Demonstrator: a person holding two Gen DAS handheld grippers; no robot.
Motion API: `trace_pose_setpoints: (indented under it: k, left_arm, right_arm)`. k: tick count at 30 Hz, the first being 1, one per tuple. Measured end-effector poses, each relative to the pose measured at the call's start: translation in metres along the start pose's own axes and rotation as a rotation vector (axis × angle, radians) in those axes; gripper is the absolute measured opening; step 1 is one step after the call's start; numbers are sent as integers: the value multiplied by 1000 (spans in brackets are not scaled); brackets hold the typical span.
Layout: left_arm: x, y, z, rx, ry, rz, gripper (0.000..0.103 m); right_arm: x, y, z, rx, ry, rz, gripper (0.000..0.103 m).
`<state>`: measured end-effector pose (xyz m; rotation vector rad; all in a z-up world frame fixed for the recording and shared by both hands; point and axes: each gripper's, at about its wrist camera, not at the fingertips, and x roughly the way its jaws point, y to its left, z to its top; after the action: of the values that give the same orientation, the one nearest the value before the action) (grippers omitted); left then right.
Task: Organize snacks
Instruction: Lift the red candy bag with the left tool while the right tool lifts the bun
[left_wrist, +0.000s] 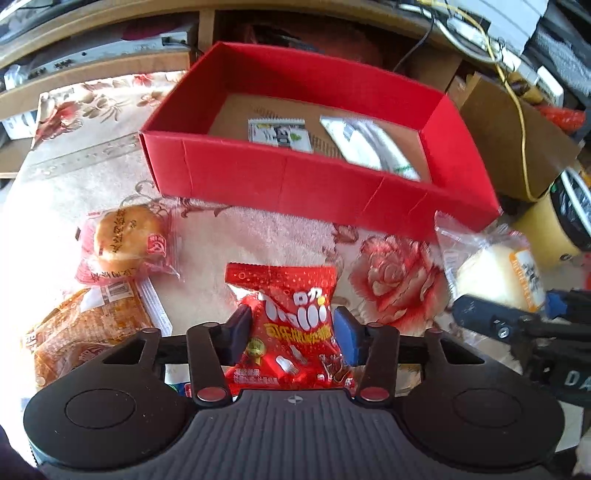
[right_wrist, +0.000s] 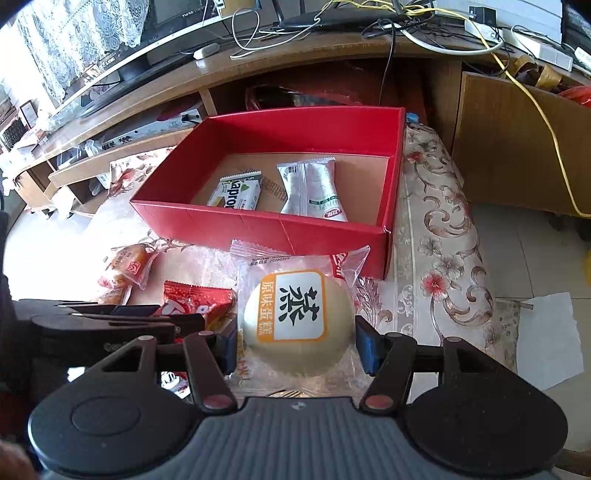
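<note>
Both claws are loaded: your left claw (left_wrist: 291, 328) has closed tight on the red candy packet (left_wrist: 291, 317), and your right claw (right_wrist: 295, 343) pinches the wrapped steamed cake (right_wrist: 297, 325) by its sides. Lift each straight up so the wrappers don't slip, then carry them over the near wall of the red box (right_wrist: 258, 225), where two packets already lie. Two pastries (left_wrist: 125, 243) wait on the floral tablecloth (left_wrist: 399, 280) of the table. Beyond stand a TV stand (right_wrist: 295, 62), cables and a cardboard carton (right_wrist: 517, 147).
</note>
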<state>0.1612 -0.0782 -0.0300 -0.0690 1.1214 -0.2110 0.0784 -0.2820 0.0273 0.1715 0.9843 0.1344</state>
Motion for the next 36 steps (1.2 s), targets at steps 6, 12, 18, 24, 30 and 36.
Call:
trace_pose_setpoints:
  k: [6,12,18,24,30,36]
  left_arm:
    - [6,1,1,-15,32,-25,49]
    - [14,-6,2,-19,39,-25,86]
    - [27,-17,-8,49,57,46,74]
    - [18,-12,-13,59,43,32,61]
    - [1,-3,-9,11,13,-13,57]
    - [5,-3,-11,17,46,-20,60]
  right_arm:
    - [5,1,0,-4,13,-10,56]
    - [3,-1,0,7,4,-10,56]
    - [1,-1,0,5,4,0,56]
    - [-1,-1,1,4,-3,6,56]
    - [-2,-1,1,6,-7,5,56]
    - [0,1,1,0,1,7,56]
